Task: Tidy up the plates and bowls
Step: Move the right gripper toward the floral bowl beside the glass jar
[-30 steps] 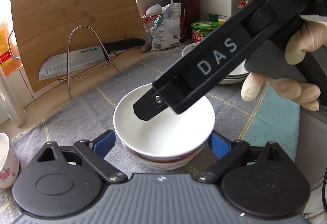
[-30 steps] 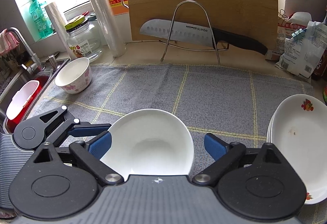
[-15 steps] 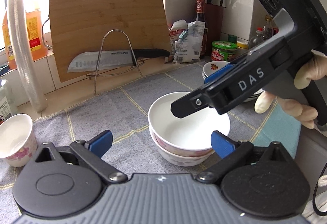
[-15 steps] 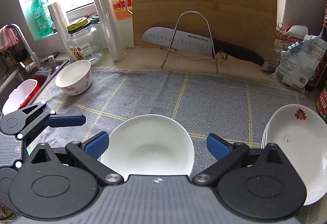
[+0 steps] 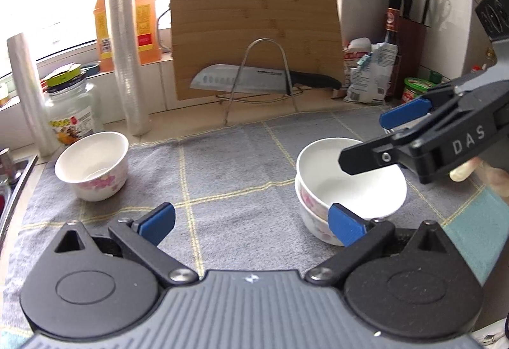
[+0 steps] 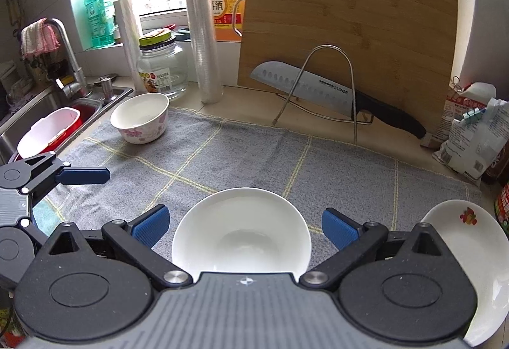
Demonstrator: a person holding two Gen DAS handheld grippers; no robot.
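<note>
Now that both sets of jaws have just opened wide and hold nothing, the left gripper (image 5: 251, 221) has swung off the stacked bowls (image 5: 350, 186) under the right gripper (image 6: 245, 226), leaving the far-left flowered bowl (image 5: 92, 169) unstacked.

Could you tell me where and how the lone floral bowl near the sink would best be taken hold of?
Probably by the rim. The floral bowl stands upright and open on the grey cloth, apart from other dishes, so its thin wall is exposed. The left tongs, open and empty, sit nearer; coming from above, one finger inside and one outside, looks safest.
</note>
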